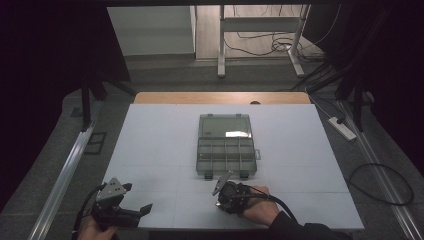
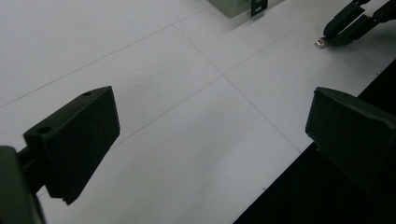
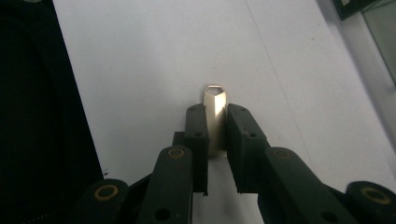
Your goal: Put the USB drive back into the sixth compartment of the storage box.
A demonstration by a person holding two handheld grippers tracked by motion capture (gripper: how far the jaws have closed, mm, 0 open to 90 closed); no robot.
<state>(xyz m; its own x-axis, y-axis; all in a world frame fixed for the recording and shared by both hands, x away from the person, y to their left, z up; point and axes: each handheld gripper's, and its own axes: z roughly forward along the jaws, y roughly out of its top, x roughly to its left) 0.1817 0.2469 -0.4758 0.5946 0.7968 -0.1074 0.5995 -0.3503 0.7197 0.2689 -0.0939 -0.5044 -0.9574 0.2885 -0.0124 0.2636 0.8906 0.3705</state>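
A small gold metal piece [image 3: 215, 99] is pinched between the jaws of my right gripper [image 3: 215, 114], just above the white mat [image 3: 154, 56]. The high view places that right gripper [image 1: 222, 200] near the front edge, below a clear compartment box [image 1: 226, 145] with its lid open. My left gripper [image 1: 135, 199] sits at the front left corner of the mat, and in its own view its jaws stand wide apart with nothing between them [image 2: 210, 135]. From there, the right gripper [image 2: 348, 23] and the gold piece [image 2: 321, 43] appear at the top right.
The white mat [image 1: 160, 140] covers a wooden table [image 1: 222, 97]. A corner of the box [image 2: 236, 5] lies beyond the left gripper. A power strip [image 1: 342, 128] and cables [image 1: 380, 185] lie on the floor at the right. A metal rail [image 1: 62, 177] runs along the left.
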